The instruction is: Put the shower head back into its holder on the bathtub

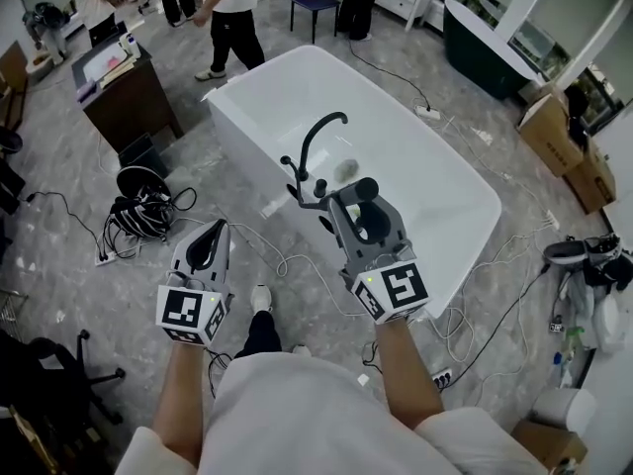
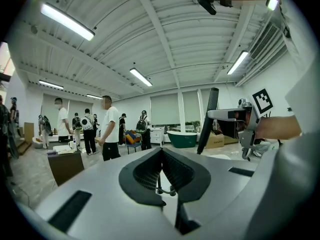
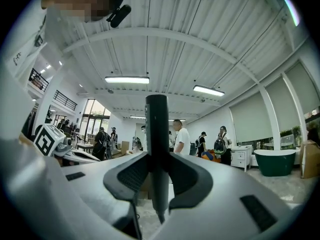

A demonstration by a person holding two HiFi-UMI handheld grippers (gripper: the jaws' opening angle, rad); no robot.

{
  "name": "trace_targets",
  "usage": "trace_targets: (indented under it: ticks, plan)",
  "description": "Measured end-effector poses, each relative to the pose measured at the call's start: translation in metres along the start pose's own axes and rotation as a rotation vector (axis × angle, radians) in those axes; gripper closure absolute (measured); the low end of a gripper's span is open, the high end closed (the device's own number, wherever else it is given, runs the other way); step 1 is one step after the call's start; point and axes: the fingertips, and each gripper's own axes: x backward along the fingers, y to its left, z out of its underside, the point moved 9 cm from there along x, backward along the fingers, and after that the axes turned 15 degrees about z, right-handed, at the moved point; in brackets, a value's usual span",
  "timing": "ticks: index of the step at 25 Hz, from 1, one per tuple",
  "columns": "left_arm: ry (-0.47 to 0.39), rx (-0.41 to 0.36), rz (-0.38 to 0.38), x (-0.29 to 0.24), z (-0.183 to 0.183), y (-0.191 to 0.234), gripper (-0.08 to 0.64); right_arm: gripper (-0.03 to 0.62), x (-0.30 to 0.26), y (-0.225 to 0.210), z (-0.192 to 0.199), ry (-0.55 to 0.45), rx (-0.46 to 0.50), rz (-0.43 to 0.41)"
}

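A white bathtub (image 1: 237,117) stands ahead of me with a black curved faucet (image 1: 318,139) and its fittings on the near rim. My right gripper (image 1: 358,204) is shut on the black shower head (image 1: 362,189) and holds it just in front of the faucet. In the right gripper view the shower head (image 3: 156,134) stands upright between the pads. My left gripper (image 1: 210,236) hovers over the floor to the left of the tub, shut and with nothing in it. The left gripper view shows its pads (image 2: 150,171) meeting, and the shower head (image 2: 209,119) off to the right.
A brown cabinet (image 1: 124,92) stands at the left, with a tangle of black cables (image 1: 143,211) on the floor below it. White cables trail round the tub's near side. People (image 1: 232,18) stand at the back. A dark green tub (image 1: 485,38) and cardboard boxes (image 1: 569,146) are at the right.
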Motion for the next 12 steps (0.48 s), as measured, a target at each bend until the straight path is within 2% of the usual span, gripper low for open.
trace_targets:
  ticks: [12]
  plan:
    - [0.007,-0.013,0.093,-0.062,-0.016,0.080,0.551,0.457,-0.079,-0.006,-0.019,-0.069,-0.040,0.041]
